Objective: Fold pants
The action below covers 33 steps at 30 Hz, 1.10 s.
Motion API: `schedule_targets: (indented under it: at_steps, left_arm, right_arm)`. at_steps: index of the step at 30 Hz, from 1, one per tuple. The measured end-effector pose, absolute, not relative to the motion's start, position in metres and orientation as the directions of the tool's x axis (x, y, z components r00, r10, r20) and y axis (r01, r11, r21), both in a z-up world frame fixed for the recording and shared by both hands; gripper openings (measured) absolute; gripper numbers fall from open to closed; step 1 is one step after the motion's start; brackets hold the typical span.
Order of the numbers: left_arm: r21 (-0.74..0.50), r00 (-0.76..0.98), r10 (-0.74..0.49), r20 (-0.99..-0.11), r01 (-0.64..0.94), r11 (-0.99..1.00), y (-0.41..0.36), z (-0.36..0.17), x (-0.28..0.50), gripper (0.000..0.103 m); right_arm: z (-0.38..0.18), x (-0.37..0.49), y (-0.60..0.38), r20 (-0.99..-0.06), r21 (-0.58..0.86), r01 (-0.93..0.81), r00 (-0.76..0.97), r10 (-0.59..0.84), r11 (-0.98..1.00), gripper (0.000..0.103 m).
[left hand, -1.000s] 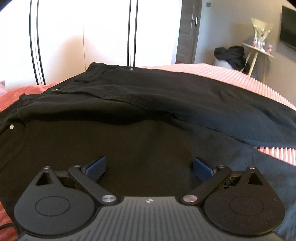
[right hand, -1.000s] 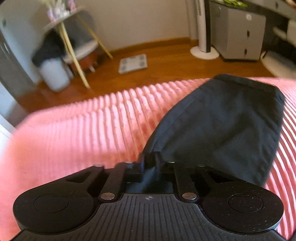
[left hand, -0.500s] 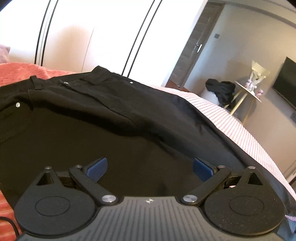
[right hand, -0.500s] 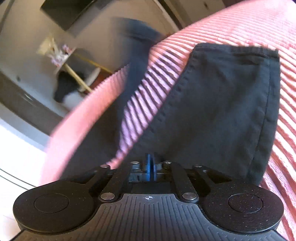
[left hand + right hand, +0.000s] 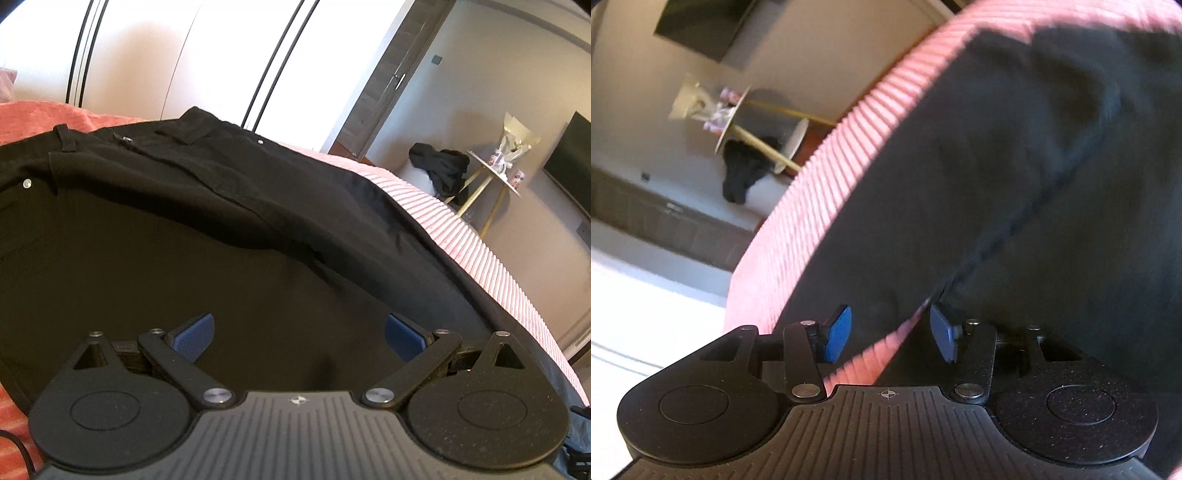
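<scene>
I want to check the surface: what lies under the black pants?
A pink ribbed bedspread shows beside the black pants. The part beneath them is covered.

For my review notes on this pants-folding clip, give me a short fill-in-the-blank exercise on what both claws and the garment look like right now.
1. The pants are ____ in colour.
2. The left claw has its jaws ____, holding nothing.
3. The right claw is also ____, with no cloth pinched between its blue pads.
4. The pants lie on a ribbed ____ bedspread.

Missing words: black; open; open; pink
</scene>
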<state>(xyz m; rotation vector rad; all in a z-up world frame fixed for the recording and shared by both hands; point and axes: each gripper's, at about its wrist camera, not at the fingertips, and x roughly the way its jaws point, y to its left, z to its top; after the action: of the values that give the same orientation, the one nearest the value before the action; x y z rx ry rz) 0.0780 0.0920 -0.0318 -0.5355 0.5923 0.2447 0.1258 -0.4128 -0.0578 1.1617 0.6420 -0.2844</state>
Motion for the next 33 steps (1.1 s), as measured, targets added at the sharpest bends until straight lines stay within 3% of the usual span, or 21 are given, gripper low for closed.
schedule_targets:
  at_steps: [3,5,6,7,12,16,18,22,25,28,29,30,33]
  left_arm:
    - [-0.418,0.808,0.049,-0.587,-0.354,0.837,0.099,-0.033,0.083,0.099]
    - [-0.426,0.808,0.03,-0.588,-0.34,0.839,0.101,-0.033,0.085,0.099]
    - [-0.444,0.814,0.006,-0.581,-0.323,0.836,0.103,-0.028,0.089,0.099]
    - [-0.459,0.819,-0.009,-0.574,-0.313,0.831,0.106,-0.023,0.093,0.099]
    - [-0.503,0.872,-0.121,-0.475,-0.156,0.85,0.117,0.031,0.159,0.099]
    - [-0.639,0.854,-0.216,-0.474,-0.165,0.751,0.143,0.039,0.247,0.099]
    - [-0.695,0.819,-0.25,-0.516,-0.229,0.682,0.156,0.027,0.293,0.096]
    - [-0.712,0.763,-0.288,-0.578,-0.3,0.636,0.154,0.004,0.359,0.076]
    - [-0.701,0.716,-0.333,-0.614,-0.301,0.646,0.14,-0.012,0.394,0.071]
    - [-0.666,0.621,-0.353,-0.7,-0.389,0.637,0.132,-0.041,0.42,0.038]
    - [-0.677,0.61,-0.367,-0.702,-0.411,0.611,0.133,-0.049,0.422,0.021]
    - [-0.699,0.623,-0.378,-0.685,-0.415,0.583,0.134,-0.055,0.421,0.012]
    - [-0.713,0.673,-0.352,-0.651,-0.383,0.587,0.131,-0.049,0.403,0.004]
  right_arm:
    - [-0.06,0.137,-0.408,-0.583,0.773,0.524,0.809,0.075,0.357,0.055]
    - [-0.07,0.137,-0.413,-0.554,0.818,0.527,0.829,0.071,0.232,0.036]
    - [-0.076,0.136,-0.413,-0.54,0.835,0.524,0.838,0.075,0.169,0.01]
    - [-0.083,0.134,-0.414,-0.537,0.842,0.528,0.839,0.083,0.108,0.006]
    - [-0.08,0.137,-0.402,-0.555,0.811,0.533,0.831,0.028,0.239,0.005]
    - [-0.085,0.141,-0.407,-0.554,0.808,0.523,0.831,0.049,0.272,0.006]
    - [-0.089,0.139,-0.415,-0.545,0.825,0.517,0.835,0.08,0.227,0.005]
    - [-0.091,0.14,-0.417,-0.534,0.831,0.505,0.841,0.084,0.235,0.005]
    - [-0.093,0.14,-0.416,-0.521,0.837,0.493,0.85,0.073,0.239,0.005]
    - [-0.099,0.135,-0.418,-0.491,0.86,0.469,0.868,0.072,0.2,0.006]
    - [-0.1,0.133,-0.419,-0.478,0.869,0.459,0.875,0.074,0.186,0.006]
    - [-0.101,0.131,-0.42,-0.466,0.877,0.449,0.881,0.077,0.173,0.006]
    - [-0.106,0.127,-0.425,-0.42,0.905,0.41,0.903,0.087,0.117,0.006]
